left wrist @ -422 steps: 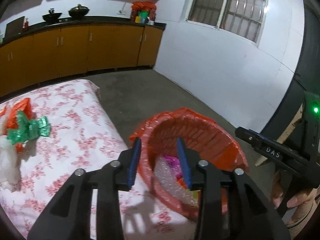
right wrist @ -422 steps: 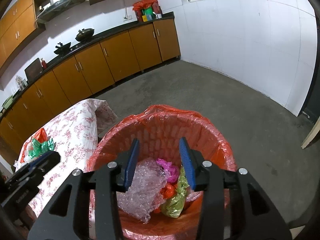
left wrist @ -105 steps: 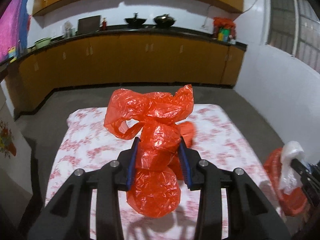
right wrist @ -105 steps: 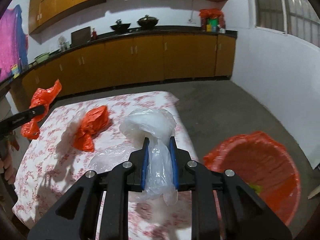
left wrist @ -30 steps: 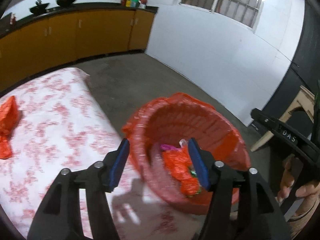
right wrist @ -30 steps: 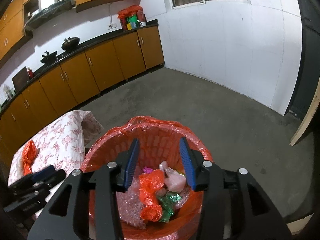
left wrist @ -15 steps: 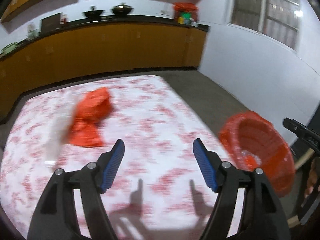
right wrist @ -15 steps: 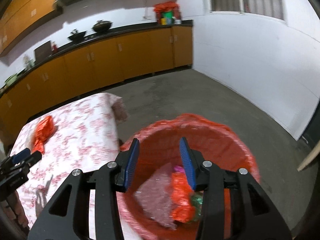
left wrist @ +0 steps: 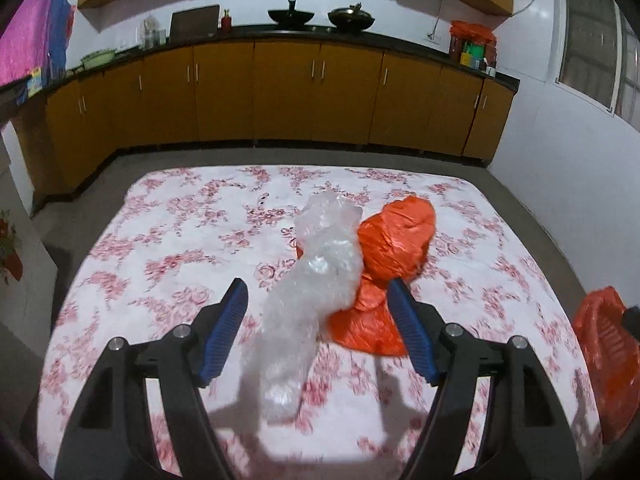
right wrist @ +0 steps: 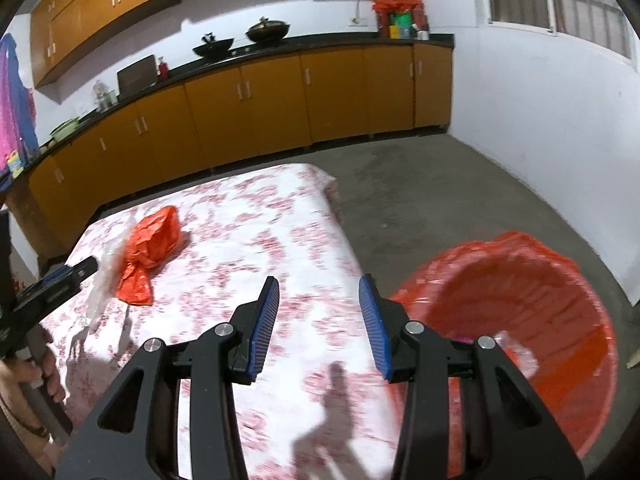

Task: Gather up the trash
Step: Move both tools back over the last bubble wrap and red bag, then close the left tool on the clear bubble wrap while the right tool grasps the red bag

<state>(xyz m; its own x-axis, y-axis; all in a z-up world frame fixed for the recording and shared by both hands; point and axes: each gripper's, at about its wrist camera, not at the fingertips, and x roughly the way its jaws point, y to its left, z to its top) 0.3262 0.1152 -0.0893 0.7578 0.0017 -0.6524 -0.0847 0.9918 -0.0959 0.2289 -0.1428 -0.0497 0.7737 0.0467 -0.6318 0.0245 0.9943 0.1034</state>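
Note:
A crumpled clear plastic bag (left wrist: 316,288) lies on the flowered tablecloth (left wrist: 168,240), with a crumpled orange plastic bag (left wrist: 394,240) touching its right side. My left gripper (left wrist: 316,320) is wide open, its jaws either side of the clear bag, not touching it. My right gripper (right wrist: 318,320) is open and empty above the table's right part. The orange bag (right wrist: 154,244) and the clear bag (right wrist: 106,276) lie far left in the right wrist view. The orange-lined trash basket (right wrist: 532,280) stands on the floor by the table's right edge, with trash inside.
The basket's rim also shows at the right edge of the left wrist view (left wrist: 600,344). Orange kitchen cabinets (left wrist: 280,92) run along the back wall, with woks (left wrist: 352,14) on the counter. Bare concrete floor (right wrist: 440,200) lies between table and white wall.
My left gripper has swung from over the basket back over the table and now straddles the clear bag. My right gripper has moved off the basket toward the table. Both stay open.

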